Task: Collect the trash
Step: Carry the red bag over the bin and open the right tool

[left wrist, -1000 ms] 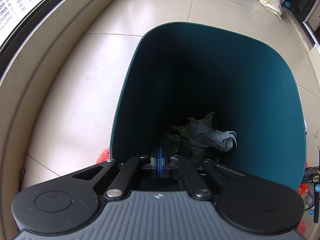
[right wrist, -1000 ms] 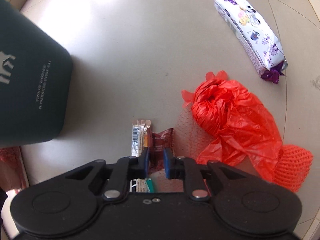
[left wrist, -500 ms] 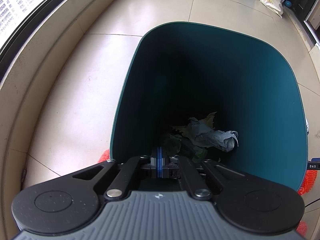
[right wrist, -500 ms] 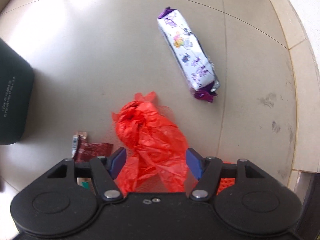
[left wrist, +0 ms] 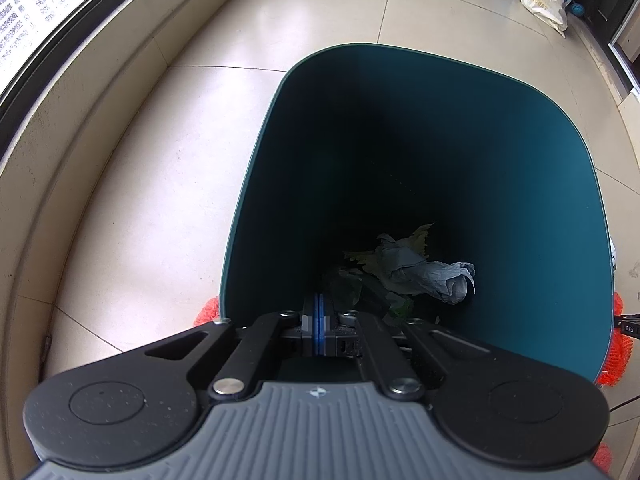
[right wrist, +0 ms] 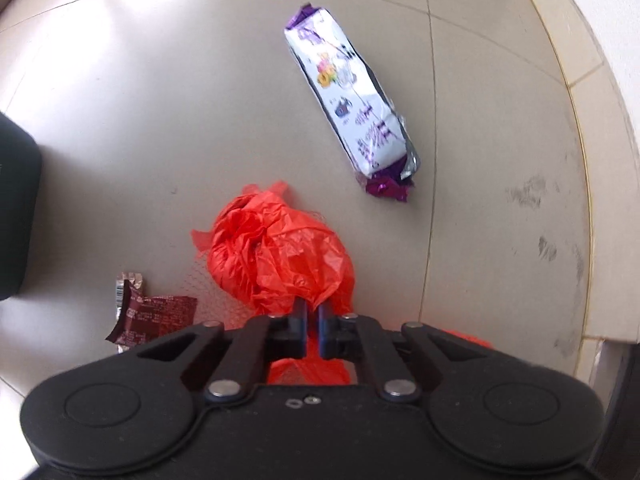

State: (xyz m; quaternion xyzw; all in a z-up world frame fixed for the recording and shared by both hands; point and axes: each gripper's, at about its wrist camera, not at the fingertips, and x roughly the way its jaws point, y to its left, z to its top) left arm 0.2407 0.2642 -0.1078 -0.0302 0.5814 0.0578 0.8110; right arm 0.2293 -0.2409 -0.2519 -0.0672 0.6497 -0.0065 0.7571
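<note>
Two views, both over pale tiled floor (right wrist: 120, 128) edged by a raised curb. Your right gripper (right wrist: 313, 316) has just closed, fingers pinching the red plastic bag (right wrist: 280, 256) (purple snack wrapper (right wrist: 352, 108) lies beyond). Left gripper (left wrist: 319, 312) fingers together over the teal bin (left wrist: 520, 200).

Open tiled floor (right wrist: 160, 140) left of and beyond the red bag (right wrist: 280, 252). White-and-purple packet (right wrist: 352, 100) and brown wrapper (right wrist: 152, 312) lying apart. Bin (left wrist: 540, 200) mouth wide open; crumpled paper (left wrist: 424, 272), perhaps leaves, at bottom. Raised ledge (right wrist: 592, 100) bounding the right.
</note>
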